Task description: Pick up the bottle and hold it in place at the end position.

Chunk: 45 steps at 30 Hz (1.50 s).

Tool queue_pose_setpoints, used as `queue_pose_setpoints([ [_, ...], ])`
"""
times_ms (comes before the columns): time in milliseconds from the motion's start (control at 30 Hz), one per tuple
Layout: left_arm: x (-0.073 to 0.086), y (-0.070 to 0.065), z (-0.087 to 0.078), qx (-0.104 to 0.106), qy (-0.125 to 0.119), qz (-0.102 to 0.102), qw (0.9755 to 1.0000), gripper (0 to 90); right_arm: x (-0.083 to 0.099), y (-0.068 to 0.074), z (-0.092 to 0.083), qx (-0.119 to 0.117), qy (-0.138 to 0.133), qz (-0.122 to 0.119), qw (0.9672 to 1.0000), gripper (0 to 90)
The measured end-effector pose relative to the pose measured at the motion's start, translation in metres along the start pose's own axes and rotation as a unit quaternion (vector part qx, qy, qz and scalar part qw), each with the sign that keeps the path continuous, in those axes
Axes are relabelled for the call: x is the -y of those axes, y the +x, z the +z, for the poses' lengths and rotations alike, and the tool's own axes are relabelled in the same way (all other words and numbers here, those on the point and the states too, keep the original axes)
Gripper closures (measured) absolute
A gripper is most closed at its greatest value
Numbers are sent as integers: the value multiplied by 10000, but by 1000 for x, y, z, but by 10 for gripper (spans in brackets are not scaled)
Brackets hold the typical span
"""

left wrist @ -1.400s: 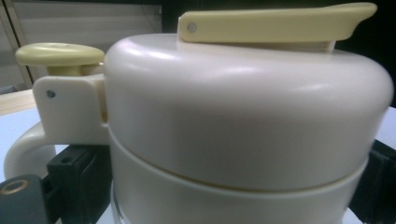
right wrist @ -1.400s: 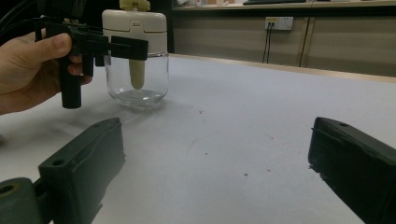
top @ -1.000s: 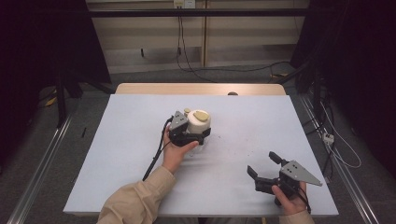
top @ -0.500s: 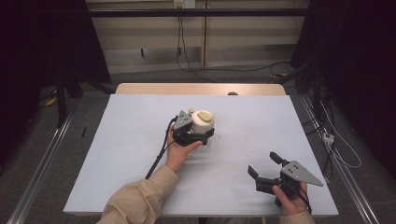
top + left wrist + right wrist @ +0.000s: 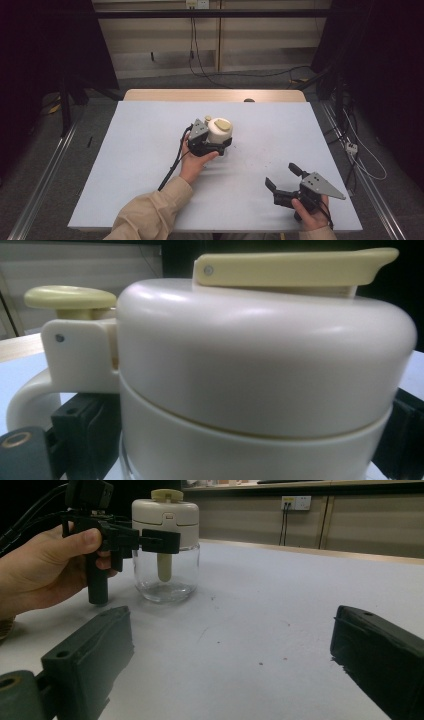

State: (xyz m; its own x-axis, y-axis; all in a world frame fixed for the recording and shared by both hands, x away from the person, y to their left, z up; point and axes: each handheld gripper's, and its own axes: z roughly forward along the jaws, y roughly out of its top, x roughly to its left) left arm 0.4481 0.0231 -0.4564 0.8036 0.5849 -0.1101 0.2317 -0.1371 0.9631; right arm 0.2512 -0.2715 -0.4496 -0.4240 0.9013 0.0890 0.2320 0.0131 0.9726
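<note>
While the left tool (image 5: 216, 146) clamps the cream-lidded glass jar (image 5: 219, 131) mid-table (image 5: 140, 150), the right tool (image 5: 282, 181) rests near-right, jaws wide, empty.

On the white table (image 5: 125, 165), the left gripper (image 5: 216, 145) grips a cream-lidded jar (image 5: 219, 131) near the middle, its jaws on either side of the jar's body. The right gripper (image 5: 283, 181) rests near the front right corner, its 2 jaws spread apart, well away from the jar.
</note>
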Motion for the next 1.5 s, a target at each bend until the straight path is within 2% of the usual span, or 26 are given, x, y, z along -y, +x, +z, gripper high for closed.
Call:
queue_pose_setpoints([
  [367, -1, 2, -4, 79, 210, -6, 9997, 59, 1, 2, 2, -27, 58, -44, 10000, 29],
  [733, 0, 3, -6, 137, 240, -46, 9996, 57, 1, 4, 3, -39, 93, -65, 9999, 30],
  [1067, 0, 4, -7, 179, 341, 7, 9993, 54, 1, 4, 4, -41, 86, -56, 9999, 30],
  [1500, 0, 3, -8, 169, 392, -11, 9991, 53, 1, 4, 4, -48, 108, -61, 9999, 30],
])
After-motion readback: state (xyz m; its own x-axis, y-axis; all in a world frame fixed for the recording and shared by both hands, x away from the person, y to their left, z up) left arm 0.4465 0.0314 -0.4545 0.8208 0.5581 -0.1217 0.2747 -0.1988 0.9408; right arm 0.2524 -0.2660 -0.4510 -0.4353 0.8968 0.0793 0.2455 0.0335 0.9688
